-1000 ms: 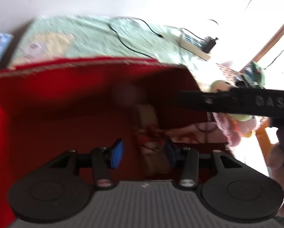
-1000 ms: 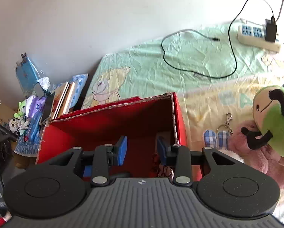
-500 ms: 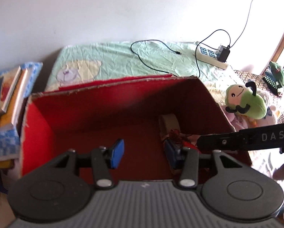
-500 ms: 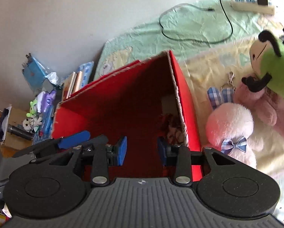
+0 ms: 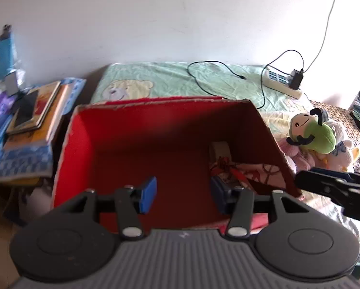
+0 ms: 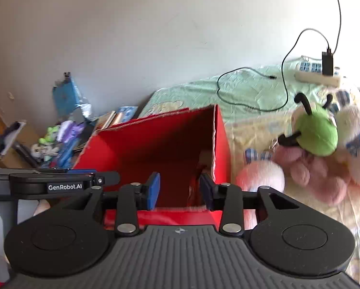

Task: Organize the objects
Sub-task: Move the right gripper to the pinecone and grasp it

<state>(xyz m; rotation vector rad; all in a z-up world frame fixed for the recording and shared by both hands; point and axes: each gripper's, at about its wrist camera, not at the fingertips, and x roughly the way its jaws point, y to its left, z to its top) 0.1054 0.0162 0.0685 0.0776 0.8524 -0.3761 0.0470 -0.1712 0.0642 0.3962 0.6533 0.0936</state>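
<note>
An open red cardboard box (image 5: 131, 130) (image 6: 221, 142) stands on the bed. Inside, against its right wall, lie a patterned cloth item (image 5: 257, 172) and a pale roll (image 5: 219, 149). My left gripper (image 5: 183, 195) hovers open above the box's near side with nothing between its blue pads. My right gripper (image 6: 180, 190) is open too, empty, over the box's near rim. Right of the box lies a pile of plush toys: a green one (image 5: 317, 136) (image 6: 321, 131), pink ones (image 6: 317, 168) and a white one (image 6: 353, 130).
A power strip (image 5: 282, 84) (image 6: 317, 73) with a charger and a black cable (image 5: 218, 82) lies on the green sheet by the wall. Stacked books (image 5: 33, 120) and toy clutter (image 6: 57, 139) sit left of the box. The right tool's black body (image 5: 336, 190) shows at the left view's right edge.
Both grippers have risen and drawn back out of the box; the left view now sees the whole box from above. The right gripper has swung so the plush pile sits higher and closer.
</note>
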